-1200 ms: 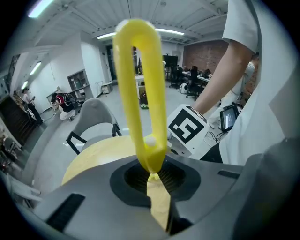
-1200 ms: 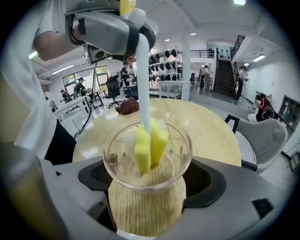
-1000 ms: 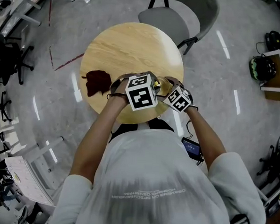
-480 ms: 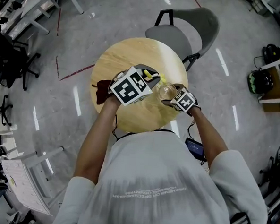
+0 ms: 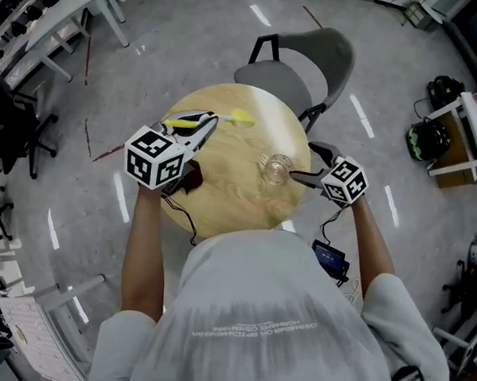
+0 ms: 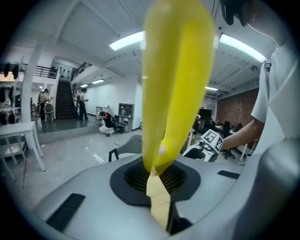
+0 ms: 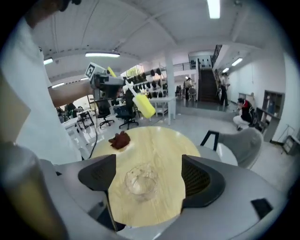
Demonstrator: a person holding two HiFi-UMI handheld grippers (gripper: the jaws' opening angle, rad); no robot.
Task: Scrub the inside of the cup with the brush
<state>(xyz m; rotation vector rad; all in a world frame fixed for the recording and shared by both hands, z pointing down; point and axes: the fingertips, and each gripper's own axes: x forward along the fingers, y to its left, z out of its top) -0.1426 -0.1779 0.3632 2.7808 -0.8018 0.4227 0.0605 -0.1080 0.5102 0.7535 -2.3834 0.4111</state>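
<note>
A clear glass cup (image 5: 276,169) stands upright on the round wooden table (image 5: 230,193), toward its right edge. My right gripper (image 5: 301,170) is open just right of the cup. In the right gripper view the cup (image 7: 140,182) sits in the gap of the right gripper (image 7: 147,174) without touching either jaw. My left gripper (image 5: 200,126) is over the table's left side, well away from the cup, shut on the yellow brush (image 5: 215,118), which points toward the far side. The brush (image 6: 176,79) fills the left gripper view, clamped in the left gripper (image 6: 157,176).
A dark red cloth (image 7: 120,139) lies on the table's left side, partly hidden under my left gripper in the head view. A grey chair (image 5: 299,60) stands behind the table. Desks, office chairs and equipment line the room's edges.
Both grippers were close together at the cup. The left one has swung up and left with the brush, the right one has drawn back to the right, and the cup stands alone.
</note>
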